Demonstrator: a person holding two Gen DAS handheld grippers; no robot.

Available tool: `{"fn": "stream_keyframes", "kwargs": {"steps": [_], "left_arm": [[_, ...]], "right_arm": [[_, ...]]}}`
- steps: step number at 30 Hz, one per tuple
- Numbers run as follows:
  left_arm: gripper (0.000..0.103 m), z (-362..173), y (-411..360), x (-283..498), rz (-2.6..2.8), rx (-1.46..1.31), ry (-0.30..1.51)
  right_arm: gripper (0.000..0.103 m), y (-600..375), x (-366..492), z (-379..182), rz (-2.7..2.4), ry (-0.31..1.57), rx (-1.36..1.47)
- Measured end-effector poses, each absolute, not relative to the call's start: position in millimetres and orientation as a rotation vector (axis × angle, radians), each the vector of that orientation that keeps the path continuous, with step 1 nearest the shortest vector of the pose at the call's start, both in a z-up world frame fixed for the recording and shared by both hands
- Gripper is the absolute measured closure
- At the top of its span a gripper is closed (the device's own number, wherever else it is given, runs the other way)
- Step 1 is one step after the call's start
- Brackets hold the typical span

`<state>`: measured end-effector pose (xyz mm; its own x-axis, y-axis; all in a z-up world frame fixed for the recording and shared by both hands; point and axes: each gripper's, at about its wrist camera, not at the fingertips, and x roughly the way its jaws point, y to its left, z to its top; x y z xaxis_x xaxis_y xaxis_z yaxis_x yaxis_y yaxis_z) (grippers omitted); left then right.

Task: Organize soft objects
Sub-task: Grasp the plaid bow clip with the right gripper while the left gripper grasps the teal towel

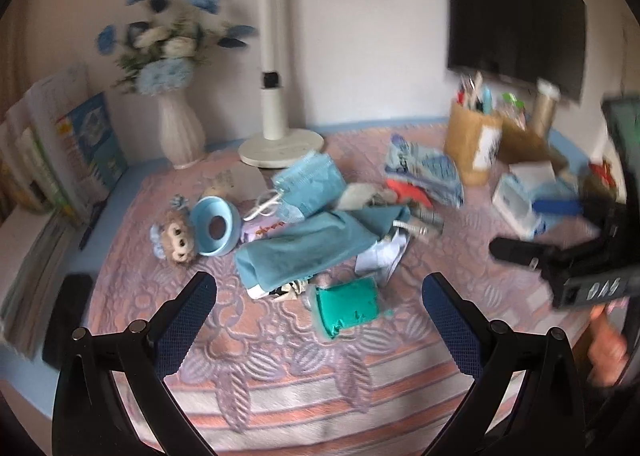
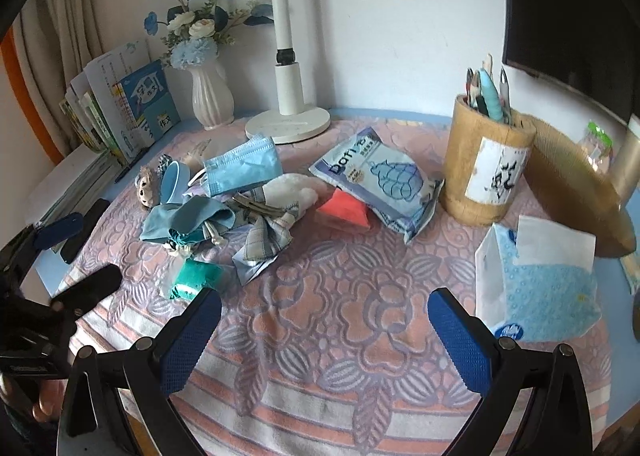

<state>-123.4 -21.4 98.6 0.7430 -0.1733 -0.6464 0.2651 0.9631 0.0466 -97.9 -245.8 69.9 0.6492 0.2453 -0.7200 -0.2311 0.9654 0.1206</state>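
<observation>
We see a messy heap of soft things in the middle of the table [image 2: 360, 396], which has a pink and purple flowery cover on it. Our left tool [image 1: 320, 320] has its two blue pads wide apart and holds nothing, and our right tool [image 2: 324, 332] is the same, apart and holding nothing. In the left view the little green pouch [image 1: 347, 307] lies right at 12 o'clock, just past the pads, and the big teal cloth [image 1: 304, 248] lies behind it. The blue face mask [image 2: 240, 169] sits at the far side of the heap, and the toy monkey [image 2: 145, 187] is at 10 o'clock in the right view, next to a blue plastic cup [image 2: 173, 180]. We think these things are all light and floppy, so they will bend and sag when picked up. We think it best to pinch the pouch across its fat middle and the cloth at a bunched fold. In the right view the bare cover near us gives plenty of room to move. The wooden pen pot [image 2: 486, 167] at 2 o'clock, the white vase [image 2: 212, 99] at 11 o'clock and the lamp base [image 2: 288, 125] stand behind the heap and could tip over if bumped.
</observation>
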Motion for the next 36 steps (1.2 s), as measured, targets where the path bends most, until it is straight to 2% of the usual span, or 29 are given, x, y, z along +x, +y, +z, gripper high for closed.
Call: {"fn": "stream_keyframes", "kwargs": {"steps": [3,5,8,10,18,21,22,23,25,26,29,30,32,36], "left_arm": [[0.002,91,-24,-112,-0.282,0.213,0.719],[0.006,88,-25,-103,-0.3,0.254,0.725],[0.008,88,-24,-92,-0.333,0.263,0.728],[0.015,86,-24,-84,-0.355,0.266,0.737],[0.017,70,-32,-57,-0.426,0.322,0.826],[0.045,66,-34,-47,-0.45,0.31,0.855],[0.048,64,-35,-45,-0.452,0.309,0.865],[0.053,62,-36,-42,-0.447,0.307,0.875],[0.071,60,-35,-39,-0.434,0.301,0.893],[0.074,60,-34,-38,-0.435,0.293,0.897],[0.081,64,-29,-38,-0.447,0.251,0.894],[0.086,66,-27,-39,-0.445,0.232,0.89],[0.086,73,-22,-40,-0.446,0.183,0.876],[0.088,91,-8,-40,-0.427,0.084,0.837]], "right_arm": [[0.003,-244,-91,74,0.302,0.812,0.007],[0.014,-240,-83,77,0.329,0.803,-0.014],[0.024,-229,-68,76,0.371,0.812,-0.062],[0.031,-221,-59,73,0.408,0.827,-0.083],[0.033,-199,-18,57,0.501,0.887,-0.14],[0.033,-200,-3,47,0.531,0.937,-0.092],[0.034,-201,-1,45,0.539,0.944,-0.074],[0.042,-203,1,44,0.554,0.952,-0.051],[0.052,-204,1,42,0.583,0.962,-0.017],[0.053,-205,1,40,0.586,0.965,-0.014],[0.069,-205,-3,39,0.586,0.963,-0.026],[0.07,-206,-4,39,0.581,0.957,-0.029],[0.075,-210,-8,42,0.576,0.939,-0.019],[0.075,-225,-19,50,0.545,0.906,0.009]]}}
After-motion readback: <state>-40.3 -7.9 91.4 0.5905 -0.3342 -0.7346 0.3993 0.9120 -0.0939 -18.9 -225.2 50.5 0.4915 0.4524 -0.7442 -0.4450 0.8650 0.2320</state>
